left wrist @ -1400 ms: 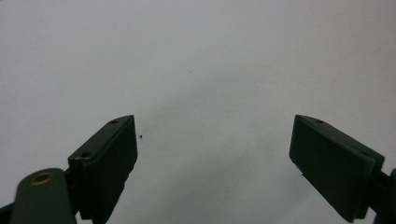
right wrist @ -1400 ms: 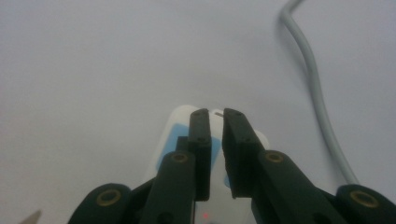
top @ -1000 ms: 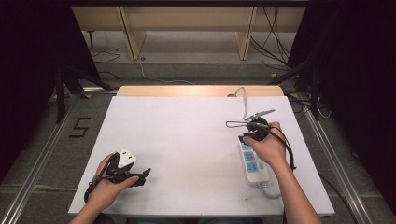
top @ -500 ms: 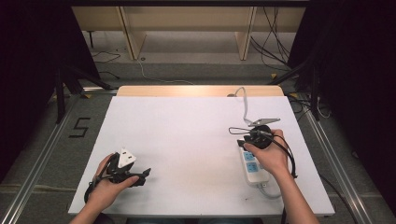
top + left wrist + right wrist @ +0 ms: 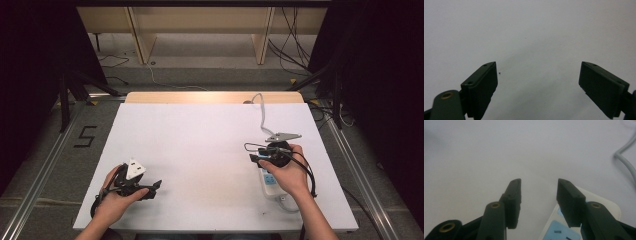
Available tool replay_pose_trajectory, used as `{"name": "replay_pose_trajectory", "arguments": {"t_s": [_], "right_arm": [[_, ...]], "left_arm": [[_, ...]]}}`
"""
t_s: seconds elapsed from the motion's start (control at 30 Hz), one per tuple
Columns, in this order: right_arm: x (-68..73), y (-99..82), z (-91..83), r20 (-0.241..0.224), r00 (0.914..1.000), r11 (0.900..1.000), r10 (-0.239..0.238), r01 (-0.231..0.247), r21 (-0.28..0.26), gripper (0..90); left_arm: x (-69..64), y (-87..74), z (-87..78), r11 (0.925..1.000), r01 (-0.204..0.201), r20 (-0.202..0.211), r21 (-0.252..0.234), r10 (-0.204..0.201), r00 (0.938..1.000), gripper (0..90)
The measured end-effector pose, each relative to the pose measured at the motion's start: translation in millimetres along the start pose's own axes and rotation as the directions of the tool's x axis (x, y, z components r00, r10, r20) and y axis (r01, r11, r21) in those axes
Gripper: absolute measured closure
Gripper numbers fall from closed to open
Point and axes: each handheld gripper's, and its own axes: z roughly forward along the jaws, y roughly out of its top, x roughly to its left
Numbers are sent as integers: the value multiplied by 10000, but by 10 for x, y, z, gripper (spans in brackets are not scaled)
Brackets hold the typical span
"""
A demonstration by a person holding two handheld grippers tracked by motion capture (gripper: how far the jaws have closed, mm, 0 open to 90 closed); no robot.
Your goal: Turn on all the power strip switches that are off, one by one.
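A white power strip [image 5: 270,184] with blue labels lies at the table's right, partly under the person's right hand; its grey cable [image 5: 261,112] runs to the far edge. My right gripper [image 5: 255,154] hovers over the strip's far end. In the right gripper view my right gripper [image 5: 539,182] is open, its jaws have just been opening, and nothing is between them; the power strip [image 5: 604,210] lies below the right jaw and the cable [image 5: 627,161] curves at the right. My left gripper [image 5: 152,189] rests near the front left, and in its own view my left gripper [image 5: 539,65] stands wide open over bare table.
The white table top [image 5: 200,135] has a wooden strip [image 5: 210,97] along its far edge. Wooden shelving [image 5: 200,30] and loose cables [image 5: 295,45] are on the floor behind. A "5" marking [image 5: 86,136] is on the floor at the left. Metal rails flank the table.
My right gripper has drawn back toward the near edge, along the power strip. The left hand and its gripper have stayed put.
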Motion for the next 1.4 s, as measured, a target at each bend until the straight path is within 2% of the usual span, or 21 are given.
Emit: {"name": "replay_pose_trajectory", "arguments": {"t_s": [0.5, 0.73, 0.8, 1.4], "right_arm": [[265, -310, 7, -752, 9945, 9963, -728, 690, -519, 443], [358, -463, -59, -876, 9916, 9894, -952, 846, -1177, 394], [366, -503, -76, -863, 9904, 9873, -1076, 963, -1261, 384], [326, -762, -226, -753, 9935, 9813, -859, 713, -1785, 339]], "left_arm": [[-6, -3, -7, 10000, -85, -9, -1, 85, 10000, 152], [-7, -5, -6, 9999, -107, -30, -1, 107, 9999, 152], [-5, -6, -6, 9999, -105, -38, 21, 105, 9999, 152], [-25, -12, -6, 9998, -214, 61, 22, 214, 9998, 151]]}}
